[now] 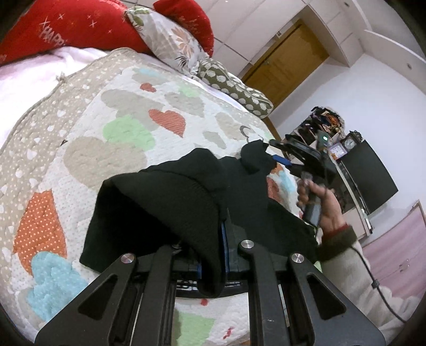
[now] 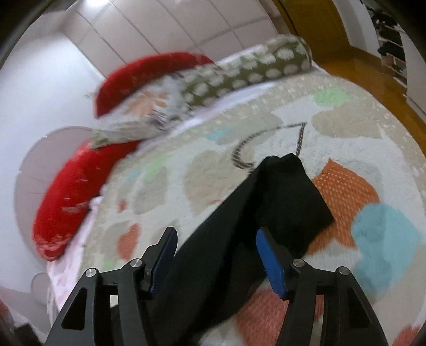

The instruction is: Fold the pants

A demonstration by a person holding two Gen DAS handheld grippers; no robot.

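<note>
The black pants point(image 1: 170, 202) lie bunched on the heart-patterned quilt point(image 1: 119, 127). My left gripper point(image 1: 213, 255) is shut on a fold of the pants, which drapes over its blue pads and hides them. In the left wrist view my right gripper point(image 1: 279, 157) is at the far end of the pants, held by a hand. In the right wrist view the right gripper point(image 2: 215, 255) is open, its blue pads point(image 2: 271, 263) apart, with the black pants point(image 2: 266, 202) lying between and beyond them. That view is blurred by motion.
Red pillows point(image 1: 80, 24), a floral pillow point(image 1: 170, 40) and a spotted bolster point(image 1: 234, 85) lie at the head of the bed. A wooden door point(image 1: 287, 61), a cluttered shelf point(image 1: 324, 127) and a dark cabinet point(image 1: 370, 175) stand past the bed's right edge.
</note>
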